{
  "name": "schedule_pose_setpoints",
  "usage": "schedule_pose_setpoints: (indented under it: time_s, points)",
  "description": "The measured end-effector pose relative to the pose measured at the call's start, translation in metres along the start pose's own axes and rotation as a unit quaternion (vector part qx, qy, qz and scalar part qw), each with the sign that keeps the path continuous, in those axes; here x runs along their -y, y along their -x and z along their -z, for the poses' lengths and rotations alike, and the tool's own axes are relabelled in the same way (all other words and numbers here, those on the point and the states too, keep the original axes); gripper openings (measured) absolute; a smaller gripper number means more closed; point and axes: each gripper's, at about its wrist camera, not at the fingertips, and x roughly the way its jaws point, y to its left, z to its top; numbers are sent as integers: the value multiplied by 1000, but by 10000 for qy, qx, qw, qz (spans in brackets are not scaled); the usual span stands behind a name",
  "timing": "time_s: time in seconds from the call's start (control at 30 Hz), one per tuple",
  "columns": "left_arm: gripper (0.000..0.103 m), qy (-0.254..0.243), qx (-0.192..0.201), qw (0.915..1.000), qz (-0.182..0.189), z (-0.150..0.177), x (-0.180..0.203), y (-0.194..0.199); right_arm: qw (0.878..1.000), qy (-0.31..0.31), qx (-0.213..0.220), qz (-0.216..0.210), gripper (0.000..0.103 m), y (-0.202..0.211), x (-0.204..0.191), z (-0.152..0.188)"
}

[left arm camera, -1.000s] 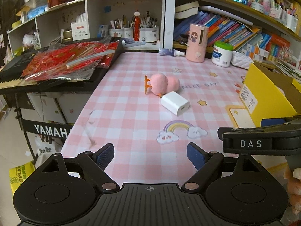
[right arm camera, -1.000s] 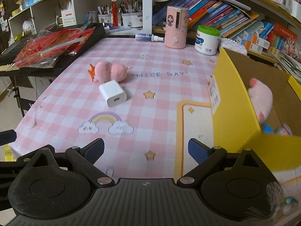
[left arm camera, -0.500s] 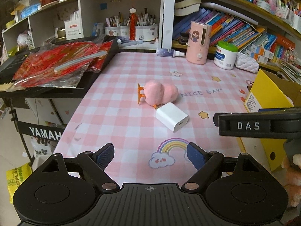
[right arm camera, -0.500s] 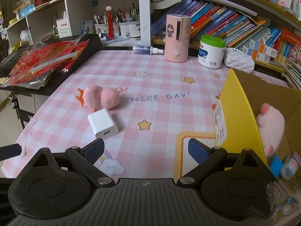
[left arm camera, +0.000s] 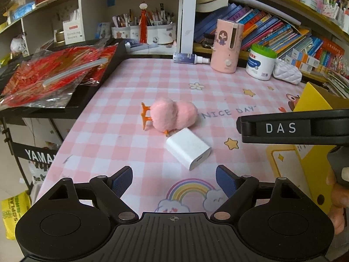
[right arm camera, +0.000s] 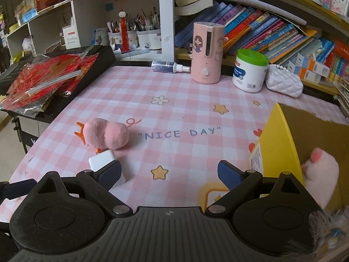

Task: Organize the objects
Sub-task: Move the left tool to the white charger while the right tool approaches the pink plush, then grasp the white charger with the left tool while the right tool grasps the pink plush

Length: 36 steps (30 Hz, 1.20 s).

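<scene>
A pink plush toy [left arm camera: 172,116] with orange feet lies on the pink checked tablecloth [left arm camera: 122,118], touching a white charger block [left arm camera: 188,150] just in front of it. My left gripper [left arm camera: 174,180] is open and empty, close in front of the charger. My right gripper [right arm camera: 169,172] is open and empty; its left finger hides part of the charger [right arm camera: 102,160], with the plush [right arm camera: 104,135] beyond. A yellow cardboard box [right arm camera: 281,146] at the right holds a pale pink plush [right arm camera: 320,170].
A pink humidifier [right arm camera: 207,52], a white jar with green lid [right arm camera: 250,72], a white quilted pouch [right arm camera: 283,83] and a spray bottle [right arm camera: 168,66] stand at the back edge. Red foil packets [left arm camera: 54,76] lie on a black keyboard at left. Bookshelves rise behind.
Both grippers have moved forward over the table toward the plush and the charger, which now look larger and nearer. Both stay open. The objects have not moved.
</scene>
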Motion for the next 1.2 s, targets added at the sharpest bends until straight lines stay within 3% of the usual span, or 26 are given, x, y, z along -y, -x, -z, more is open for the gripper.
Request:
schedule_pose_setpoints:
  time_s: [0.3, 0.53, 0.67, 0.9, 1.2]
  points:
    - [85, 31, -4, 10000, 54, -18, 10, -40, 9999, -130, 9, -87, 95, -18, 5, -20]
    - [78, -83, -217, 9997, -27, -21, 15, -73, 9999, -74, -36, -60, 95, -30, 7, -28]
    - [66, -252, -274, 9993, 50, -21, 19, -82, 9999, -37, -107, -87, 95, -36, 8, -30]
    - [65, -233, -305, 9992, 90, -13, 8, -68, 9992, 97, -154, -362, 95, -44, -3, -35]
    - [65, 615, -272, 9961, -567, -4, -48, -31, 9901, 835, -381, -1057, 95, -70, -48, -44]
